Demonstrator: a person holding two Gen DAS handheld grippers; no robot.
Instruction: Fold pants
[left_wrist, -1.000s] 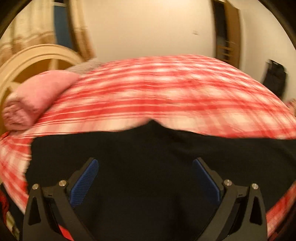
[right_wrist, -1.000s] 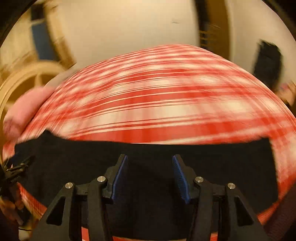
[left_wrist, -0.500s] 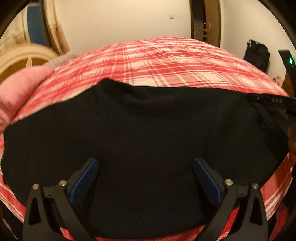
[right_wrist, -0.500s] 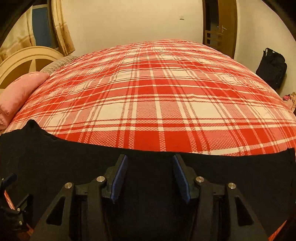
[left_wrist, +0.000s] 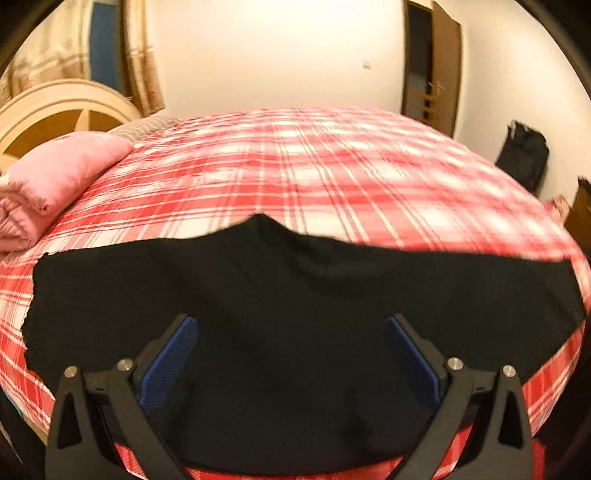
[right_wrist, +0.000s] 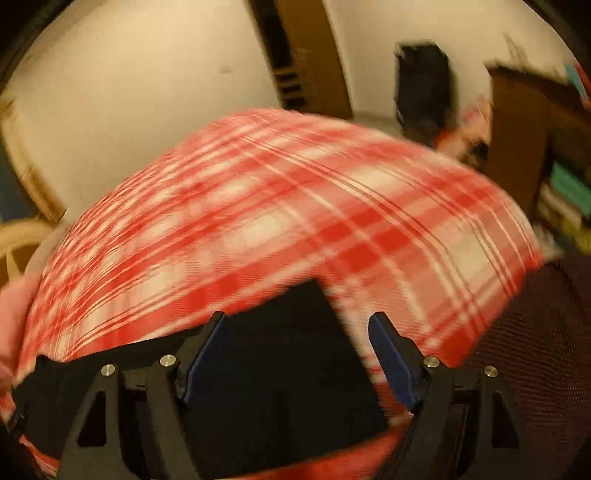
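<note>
Pants: black, lying flat on the near edge of the bed, long axis running left to right. Left gripper is hovering released; right gripper, jaws just opening, is gripping nothing. Advice: pinch one end cleanly, carry it level across.

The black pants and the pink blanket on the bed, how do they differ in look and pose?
The black pants lie spread flat across the near part of the plaid bed cover; the pink blanket sits folded into a thick bundle at the far left edge. The pants are black, the blanket pale pink. Both rest on the bed cover, untouched by any claw.
</note>
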